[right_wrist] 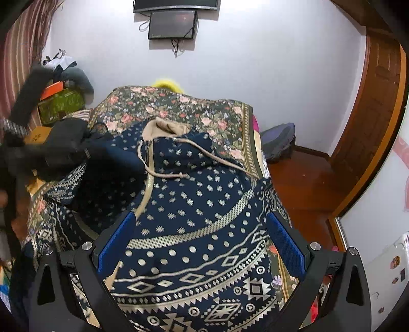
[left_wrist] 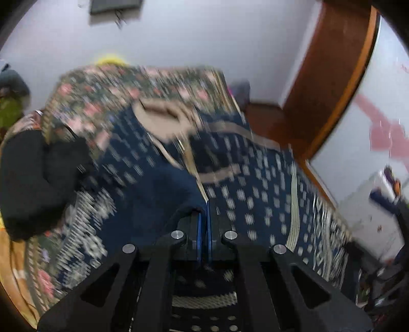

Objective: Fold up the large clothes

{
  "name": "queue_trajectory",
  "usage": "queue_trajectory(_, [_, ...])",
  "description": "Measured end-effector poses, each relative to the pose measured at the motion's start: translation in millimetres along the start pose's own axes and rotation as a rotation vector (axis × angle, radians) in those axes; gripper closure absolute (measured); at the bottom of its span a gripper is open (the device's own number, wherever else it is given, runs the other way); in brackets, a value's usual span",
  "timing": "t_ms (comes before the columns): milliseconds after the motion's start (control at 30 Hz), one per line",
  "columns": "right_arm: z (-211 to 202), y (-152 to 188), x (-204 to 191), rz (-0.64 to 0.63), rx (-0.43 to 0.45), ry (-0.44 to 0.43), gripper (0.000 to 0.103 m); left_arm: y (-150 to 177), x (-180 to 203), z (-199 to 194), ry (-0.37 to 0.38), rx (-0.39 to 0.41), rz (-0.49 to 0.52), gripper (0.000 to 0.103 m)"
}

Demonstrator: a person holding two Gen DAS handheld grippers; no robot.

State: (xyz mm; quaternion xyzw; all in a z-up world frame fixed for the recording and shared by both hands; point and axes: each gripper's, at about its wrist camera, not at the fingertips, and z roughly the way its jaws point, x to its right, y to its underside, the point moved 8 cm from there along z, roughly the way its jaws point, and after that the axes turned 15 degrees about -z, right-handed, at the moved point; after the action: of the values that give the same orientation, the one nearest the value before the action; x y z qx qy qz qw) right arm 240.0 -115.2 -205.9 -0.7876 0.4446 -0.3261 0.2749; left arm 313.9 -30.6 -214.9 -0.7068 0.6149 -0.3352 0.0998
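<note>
A navy hoodie with beige dots and geometric bands lies on a floral bedspread, hood with beige lining at the far end. My right gripper is open, its blue pads wide apart just above the hoodie's body. In the blurred left wrist view my left gripper is shut on the hoodie, pinching its beige zipper edge between the blue pads. The left gripper also shows as a dark shape at the left of the right wrist view, lifting a flap of the hoodie.
Dark clothes are piled at the bed's left. A wooden door frame and wood floor lie to the right. A screen hangs on the far wall. Boxes stand at the far left.
</note>
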Motion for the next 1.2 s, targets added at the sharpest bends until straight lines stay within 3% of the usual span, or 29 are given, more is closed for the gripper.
queue_trajectory(200, [5.5, 9.2, 0.4, -0.016, -0.033, -0.001, 0.002, 51.2, 6.8, 36.3, -0.016, -0.142, 0.042, 0.101])
queue_trajectory(333, [7.0, 11.2, -2.2, -0.030, -0.048, -0.007, 0.002, 59.1, 2.8, 30.4, -0.042, -0.132, 0.059, 0.093])
queue_trajectory(433, [7.6, 8.5, -5.3, -0.044, -0.051, -0.016, 0.002, 60.9, -1.5, 17.4, -0.044, -0.133, 0.069, 0.077])
queue_trajectory(500, [9.1, 5.1, -7.5, -0.052, -0.050, -0.023, 0.002, 62.3, -6.3, 3.7, -0.042, -0.122, 0.072, 0.060])
queue_trajectory(533, [10.1, 1.9, -10.3, -0.060, -0.049, -0.030, 0.002, 61.5, -10.8, -4.3, -0.051, -0.114, 0.067, 0.045])
queue_trajectory(567, [10.7, -1.9, -13.3, -0.068, -0.046, -0.037, 0.002, 58.9, -16.2, -12.9, -0.058, -0.096, 0.060, 0.037])
queue_trajectory(800, [20.1, -35.5, -53.0, -0.176, -0.020, -0.112, 0.002, 30.3, -77.7, -62.8, -0.136, 0.019, -0.003, 0.035])
queue_trajectory(933, [36.7, -50.9, -84.1, -0.260, -0.050, -0.156, 0.003, 22.9, -124.4, -85.5, -0.226, 0.081, -0.044, 0.032])
queue_trajectory(1067, [54.1, -60.1, -117.7, -0.331, -0.079, -0.222, 0.004, 29.3, -167.6, -94.1, -0.289, 0.086, -0.091, 0.032])
queue_trajectory(1200, [69.2, -64.1, -151.4, -0.387, -0.107, -0.277, 0.004, 44.4, -197.6, -91.6, -0.303, 0.060, -0.140, 0.032])
